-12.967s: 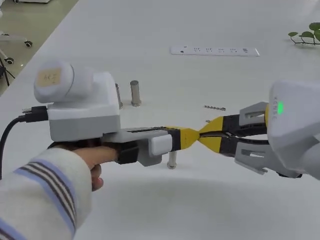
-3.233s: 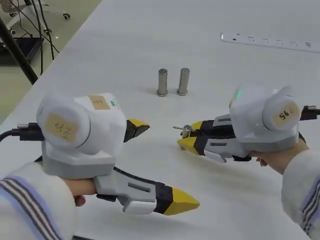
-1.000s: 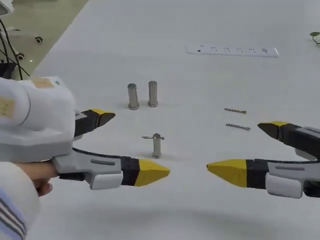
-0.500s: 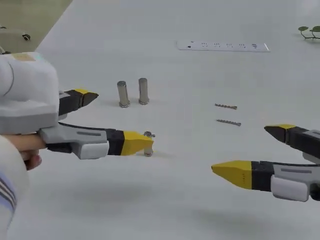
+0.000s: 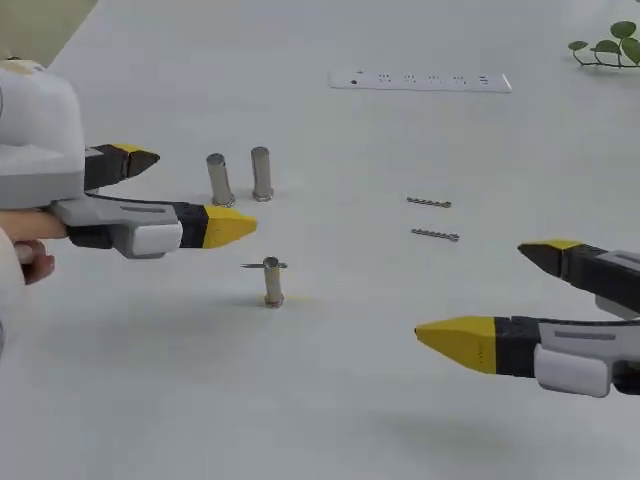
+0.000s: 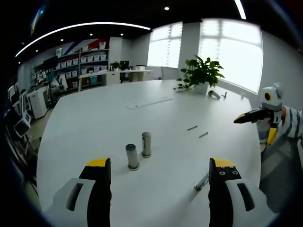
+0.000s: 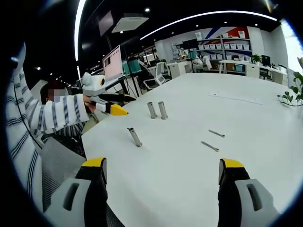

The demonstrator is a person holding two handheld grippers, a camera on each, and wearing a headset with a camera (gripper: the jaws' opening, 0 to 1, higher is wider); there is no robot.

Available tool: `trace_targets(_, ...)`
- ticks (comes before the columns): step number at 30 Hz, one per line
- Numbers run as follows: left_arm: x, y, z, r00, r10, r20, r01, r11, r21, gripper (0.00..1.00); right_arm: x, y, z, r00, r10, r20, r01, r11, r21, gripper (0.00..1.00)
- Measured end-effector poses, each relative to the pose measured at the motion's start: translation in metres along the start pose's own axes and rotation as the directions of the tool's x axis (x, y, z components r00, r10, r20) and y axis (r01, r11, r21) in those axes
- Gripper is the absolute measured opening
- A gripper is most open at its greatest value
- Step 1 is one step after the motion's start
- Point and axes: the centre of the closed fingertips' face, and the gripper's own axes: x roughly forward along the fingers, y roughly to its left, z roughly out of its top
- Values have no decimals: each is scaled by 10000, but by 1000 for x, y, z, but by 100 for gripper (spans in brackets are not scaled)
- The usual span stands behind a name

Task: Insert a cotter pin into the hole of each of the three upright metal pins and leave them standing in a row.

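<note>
Two bare upright metal pins [image 5: 218,180] [image 5: 261,173] stand side by side on the white table [image 5: 330,400]. A third pin [image 5: 272,282] stands nearer, with a cotter pin through its top. Two loose cotter pins [image 5: 428,202] [image 5: 435,235] lie to the right. My left gripper [image 5: 190,192] is open, hovering left of the pins; in its own view the bare pins [image 6: 132,157] [image 6: 147,144] sit between its jaws and the pinned one [image 6: 203,181] is by the right jaw. My right gripper [image 5: 480,292] is open and holds nothing, with the loose cotter pins [image 7: 217,133] [image 7: 209,146] ahead of it.
A white power strip [image 5: 420,80] lies at the far side of the table. A green plant [image 5: 605,52] sits at the far right corner. In the right gripper view a person's striped sleeve [image 7: 52,118] holds the left gripper [image 7: 111,105].
My left gripper has drawn back and left, away from the pin with the cotter pin, towards the two bare pins. The right gripper stays open in place. The head camera has shifted.
</note>
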Motion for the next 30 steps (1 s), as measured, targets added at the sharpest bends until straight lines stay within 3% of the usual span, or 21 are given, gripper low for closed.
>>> trace_targets(7,18,21,-5,9998,78,-205,-81,9999,-122,74,-1,-4,-4,9998,-154,-138,155,9999,42,96)
trace_targets(13,36,36,-7,9995,213,-215,-215,9997,-125,60,-3,-5,-9,9992,-253,-316,257,9996,114,96)
trace_targets(21,54,45,-13,9989,362,-307,-365,9993,-77,44,-4,-7,-12,9986,-317,-424,323,9994,124,95)
trace_targets(30,63,49,-22,9973,449,-579,-462,9987,-212,23,-5,-7,-11,9985,-355,-412,367,9989,288,94)
